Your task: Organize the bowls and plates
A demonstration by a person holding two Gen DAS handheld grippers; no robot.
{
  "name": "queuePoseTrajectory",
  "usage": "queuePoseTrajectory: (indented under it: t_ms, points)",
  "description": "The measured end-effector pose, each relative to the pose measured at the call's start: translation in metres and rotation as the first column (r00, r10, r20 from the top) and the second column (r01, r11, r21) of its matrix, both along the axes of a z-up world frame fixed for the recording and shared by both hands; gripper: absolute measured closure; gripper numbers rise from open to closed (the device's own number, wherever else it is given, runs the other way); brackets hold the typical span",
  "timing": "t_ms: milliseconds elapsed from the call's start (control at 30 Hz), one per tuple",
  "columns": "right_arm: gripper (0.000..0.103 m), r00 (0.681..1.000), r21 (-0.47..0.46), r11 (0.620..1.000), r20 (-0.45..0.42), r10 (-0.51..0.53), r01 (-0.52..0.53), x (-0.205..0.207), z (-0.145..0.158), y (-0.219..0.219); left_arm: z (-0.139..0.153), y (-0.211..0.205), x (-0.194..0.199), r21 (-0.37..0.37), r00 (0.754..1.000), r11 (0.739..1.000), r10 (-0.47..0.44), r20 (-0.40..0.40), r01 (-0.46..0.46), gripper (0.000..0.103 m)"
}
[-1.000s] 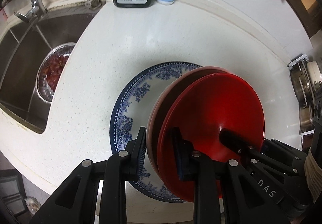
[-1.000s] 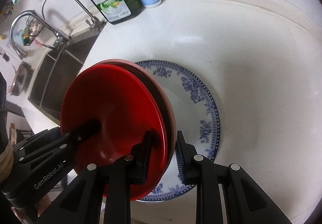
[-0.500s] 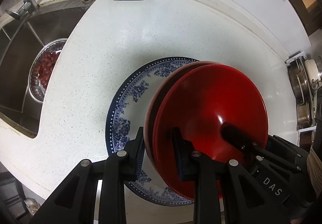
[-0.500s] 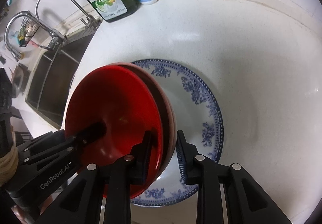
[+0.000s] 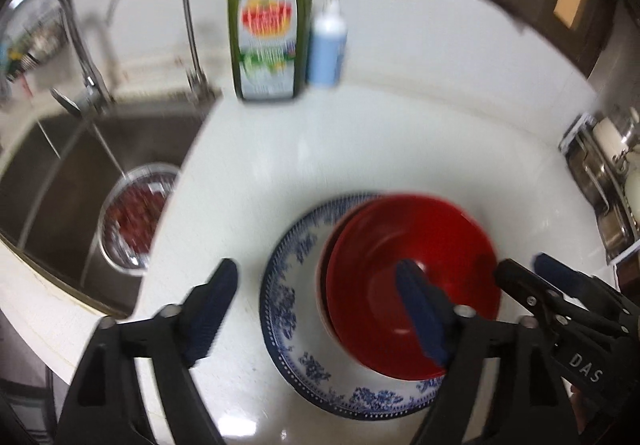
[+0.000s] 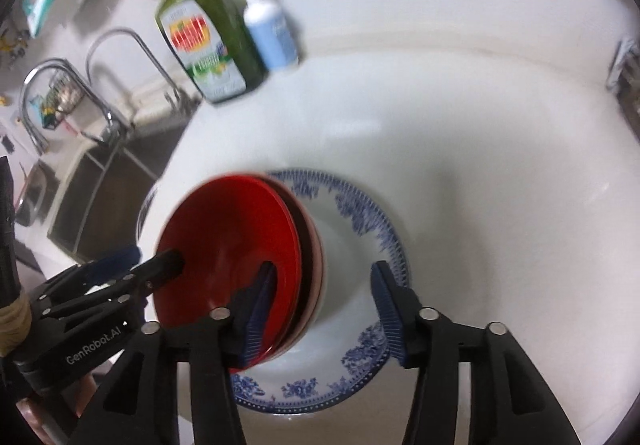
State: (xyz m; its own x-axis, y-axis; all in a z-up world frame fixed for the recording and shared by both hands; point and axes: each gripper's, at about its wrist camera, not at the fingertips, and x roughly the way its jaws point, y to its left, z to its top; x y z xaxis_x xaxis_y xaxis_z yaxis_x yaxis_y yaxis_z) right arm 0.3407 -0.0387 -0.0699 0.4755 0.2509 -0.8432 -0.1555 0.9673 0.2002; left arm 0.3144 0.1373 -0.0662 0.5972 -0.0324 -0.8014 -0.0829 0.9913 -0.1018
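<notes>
A red bowl (image 5: 412, 277) nested in a pinkish bowl sits on a blue-patterned white plate (image 5: 296, 325) on the white counter; they also show in the right wrist view as the red bowl (image 6: 236, 241) and the plate (image 6: 360, 245). My left gripper (image 5: 320, 309) is open, jaws wide, one finger over the bowl's inside. My right gripper (image 6: 324, 297) is open, its jaws either side of the bowls' rim. The right gripper shows in the left view (image 5: 536, 277), and the left gripper in the right view (image 6: 152, 265). Both views are motion-blurred.
A steel sink (image 5: 60, 173) with a colander of red fruit (image 5: 136, 213) lies to the left. A green dish soap bottle (image 5: 268, 29) and a small blue bottle (image 5: 328, 45) stand at the back. Metal pots (image 5: 604, 181) stand on the right.
Both grippers have opened and let go of the red and pink bowls, which now rest on the blue plate. Both cameras have tilted upward and pulled back.
</notes>
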Motion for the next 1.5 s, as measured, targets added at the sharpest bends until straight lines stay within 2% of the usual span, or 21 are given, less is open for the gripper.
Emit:
queuePoseTrajectory:
  t_ms: [167,233,367,567,767,1033,1500]
  points:
    - [0.026,0.981,-0.038,0.996,0.180,-0.067,0.075,-0.032,0.024,-0.017,0.019,-0.007,-0.033,0.096,0.988,0.995,0.019,0.152,-0.034,0.008]
    - [0.025,0.973,-0.051,0.994,0.217,-0.080,0.093,-0.042,0.029,-0.024,0.022,-0.013,-0.050,0.135,0.979,0.990,0.021,0.205,-0.049,0.005]
    - [0.025,0.960,-0.059,0.992,0.265,-0.091,0.110,-0.071,0.036,-0.038,0.029,-0.022,-0.079,0.196,0.967,0.979,0.013,0.256,-0.065,0.002]
    - [0.024,0.946,-0.058,0.989,0.305,-0.113,0.137,-0.117,0.043,-0.050,0.040,-0.032,-0.128,0.186,0.948,0.980,0.011,0.319,-0.074,0.000]
    - [0.013,0.916,-0.063,0.983,0.379,-0.134,0.170,-0.171,0.053,-0.063,0.053,-0.047,-0.177,0.204,0.936,0.977,-0.011,0.353,-0.065,0.000]
    - [0.012,0.893,-0.059,0.983,0.431,-0.132,0.173,-0.230,0.069,-0.069,0.071,-0.051,-0.230,0.200,0.918,0.977,-0.017,0.397,-0.068,0.000]
    - [0.012,0.861,-0.072,0.979,0.490,-0.133,0.192,-0.290,0.083,-0.065,0.075,-0.046,-0.269,0.205,0.913,0.979,-0.079,0.401,-0.006,0.000]
